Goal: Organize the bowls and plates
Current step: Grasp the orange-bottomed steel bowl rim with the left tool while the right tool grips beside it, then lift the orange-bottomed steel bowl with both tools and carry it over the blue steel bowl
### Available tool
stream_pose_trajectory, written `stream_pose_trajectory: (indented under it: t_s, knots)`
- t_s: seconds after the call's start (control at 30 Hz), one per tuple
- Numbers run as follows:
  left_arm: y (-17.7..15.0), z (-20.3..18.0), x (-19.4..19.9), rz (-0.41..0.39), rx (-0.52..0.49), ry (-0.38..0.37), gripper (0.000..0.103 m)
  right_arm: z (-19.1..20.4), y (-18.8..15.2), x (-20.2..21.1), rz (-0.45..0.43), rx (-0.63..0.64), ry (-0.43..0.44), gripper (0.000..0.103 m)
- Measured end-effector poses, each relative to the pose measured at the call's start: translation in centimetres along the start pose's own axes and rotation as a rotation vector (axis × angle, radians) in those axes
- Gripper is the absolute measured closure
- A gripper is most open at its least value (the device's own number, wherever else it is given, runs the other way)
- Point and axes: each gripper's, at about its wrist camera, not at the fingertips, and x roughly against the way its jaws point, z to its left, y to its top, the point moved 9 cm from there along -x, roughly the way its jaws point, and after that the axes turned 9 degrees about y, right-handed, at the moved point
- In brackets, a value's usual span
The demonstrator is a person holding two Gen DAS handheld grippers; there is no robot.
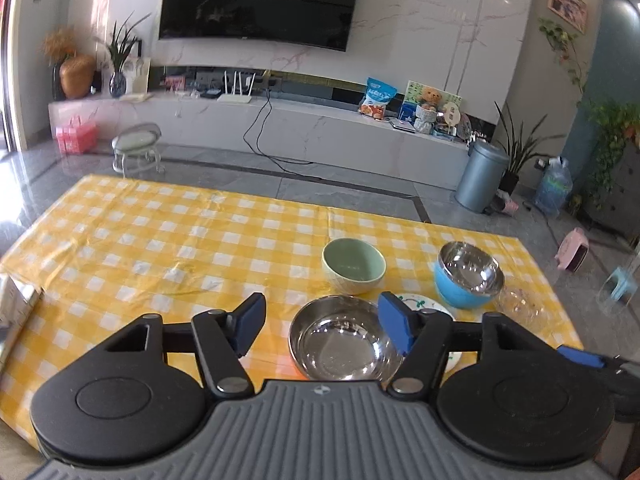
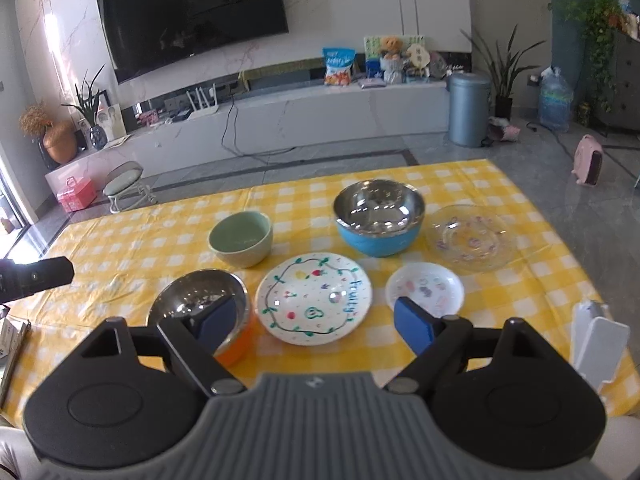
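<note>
On the yellow checked table stand a green bowl [image 2: 241,239], a steel bowl with a blue outside [image 2: 378,217], a steel bowl with an orange outside [image 2: 200,298], a white painted plate [image 2: 314,298], a small white dish [image 2: 425,288] and a clear glass plate [image 2: 470,238]. My right gripper [image 2: 314,324] is open and empty, above the white plate's near side. My left gripper [image 1: 322,326] is open and empty, above the orange steel bowl [image 1: 344,340]. The green bowl [image 1: 354,266] and blue bowl [image 1: 468,276] lie beyond it.
A white rack-like object [image 2: 596,344] stands at the table's right front edge. A box [image 1: 16,304] sits at the left edge. Beyond the table are a stool [image 2: 124,184], a bin [image 2: 468,108] and a TV cabinet [image 2: 280,116].
</note>
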Motion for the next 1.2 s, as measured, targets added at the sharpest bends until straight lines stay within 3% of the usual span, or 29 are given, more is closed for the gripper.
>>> stream_pose_trajectory:
  t_s: [0.23,0.33,0.57,0.7,1.07,1.2]
  knots:
    - [-0.6,2.3,-5.0,0.135,0.083,-0.01,0.031,2.9,0.5,-5.1,0.082,0.049,0.035,0.031]
    - [-1.1,2.5,-6.7,0.182,0.111,-0.051,0.034,3.6,0.5,-7.4,0.131,0.028,0.057,0.034]
    - [-2.8,2.9,-11.0,0.287,0.153,-0.054,0.036,4.0,-0.4,-12.2,0.226,-0.024,0.083,0.047]
    - [-3.6,3.4,-12.9,0.34,0.211,-0.061,0.045,3.9,-1.0,-14.4,0.276,-0.065,0.083,0.055]
    - [-6.0,1.7,-14.9,0.403,0.118,-0.045,0.085,3.4,-3.2,-17.2,0.352,-0.129,0.085,0.093]
    - [-6.0,2.0,-14.8,0.406,0.115,-0.025,0.095,3.3,-3.3,-17.2,0.345,-0.138,0.084,0.095]
